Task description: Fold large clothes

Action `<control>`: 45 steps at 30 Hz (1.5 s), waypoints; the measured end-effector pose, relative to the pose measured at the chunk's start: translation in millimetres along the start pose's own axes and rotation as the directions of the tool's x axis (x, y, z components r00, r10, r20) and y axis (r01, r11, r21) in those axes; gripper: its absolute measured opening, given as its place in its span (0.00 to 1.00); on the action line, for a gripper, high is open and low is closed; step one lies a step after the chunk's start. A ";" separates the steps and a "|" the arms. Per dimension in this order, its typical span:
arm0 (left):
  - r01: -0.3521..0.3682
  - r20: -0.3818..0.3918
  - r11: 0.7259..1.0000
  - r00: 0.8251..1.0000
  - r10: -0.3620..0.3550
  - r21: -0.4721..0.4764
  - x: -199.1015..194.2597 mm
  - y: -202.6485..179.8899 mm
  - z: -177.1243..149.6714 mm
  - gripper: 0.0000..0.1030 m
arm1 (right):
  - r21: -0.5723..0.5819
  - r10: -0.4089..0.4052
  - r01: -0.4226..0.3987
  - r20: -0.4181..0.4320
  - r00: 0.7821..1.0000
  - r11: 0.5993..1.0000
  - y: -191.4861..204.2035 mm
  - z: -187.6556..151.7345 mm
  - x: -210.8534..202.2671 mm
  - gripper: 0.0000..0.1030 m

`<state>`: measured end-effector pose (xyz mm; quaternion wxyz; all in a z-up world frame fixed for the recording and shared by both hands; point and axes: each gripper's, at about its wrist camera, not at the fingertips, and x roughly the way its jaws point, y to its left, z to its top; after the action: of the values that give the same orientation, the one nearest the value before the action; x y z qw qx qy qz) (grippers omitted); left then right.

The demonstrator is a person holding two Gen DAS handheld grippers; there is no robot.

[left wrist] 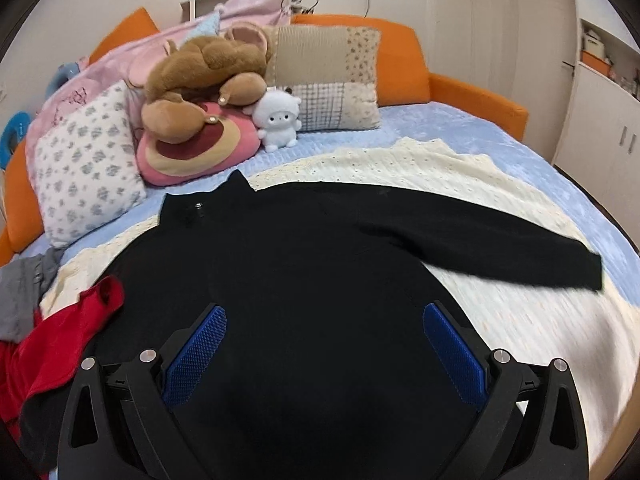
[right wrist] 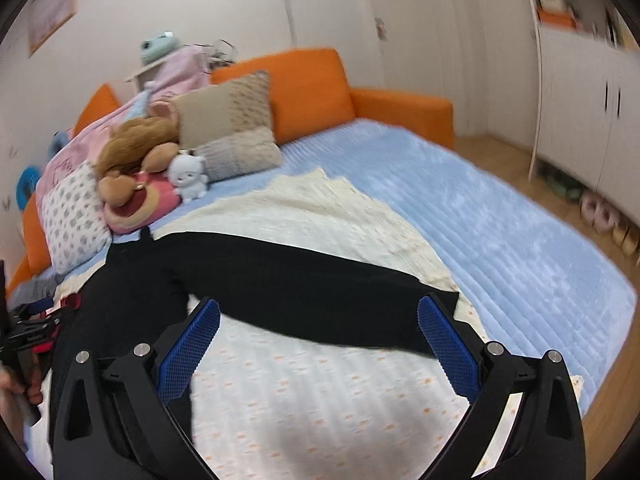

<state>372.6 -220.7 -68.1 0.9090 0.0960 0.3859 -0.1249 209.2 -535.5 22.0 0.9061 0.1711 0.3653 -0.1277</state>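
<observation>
My left gripper is wide open, blue pads spread apart with nothing between them, hovering over the body of the black sweater. The sweater lies flat on a cream blanket spread over the blue bed cover, collar end toward the pillows, one long sleeve stretched out to the right with its cuff near the blanket edge. My right gripper is also wide open and empty, above that sleeve; the right pad sits just by the cuff, cannot tell if it touches, left pad over bare blanket below the sleeve. A red garment and a grey one are bunched at the left edge beside the sweater's hem side. At the head of the bed: floral pillow, brown plush toy, small white plush, patchwork cushion, orange bed frame behind. In the right wrist view part of my other hand and its handle show at far left, blurred. White cupboards along the right wall
</observation>
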 end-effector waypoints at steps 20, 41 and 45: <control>0.166 -0.211 0.966 0.955 -0.207 -0.200 224.4 25.0 135.0 0.97 | 0.241 0.091 -0.016 -0.303 0.949 0.970 -110.7 -8.2 136.9 0.28; 0.226 -0.327 0.869 0.861 -0.389 -0.439 318.4 28.8 126.7 0.06 | -0.163 0.506 -0.499 0.004 0.862 0.851 86.3 90.8 -23.9 0.03; 0.238 -0.312 0.837 0.850 -0.425 -0.492 329.2 39.9 127.1 0.06 | -0.254 0.641 -0.629 -0.044 0.767 0.735 130.4 84.6 -57.0 0.03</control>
<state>691.6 -267.6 -217.0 0.7689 -0.1557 0.5960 -0.1713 268.1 -445.1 147.6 0.9176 0.1650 0.2770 0.2326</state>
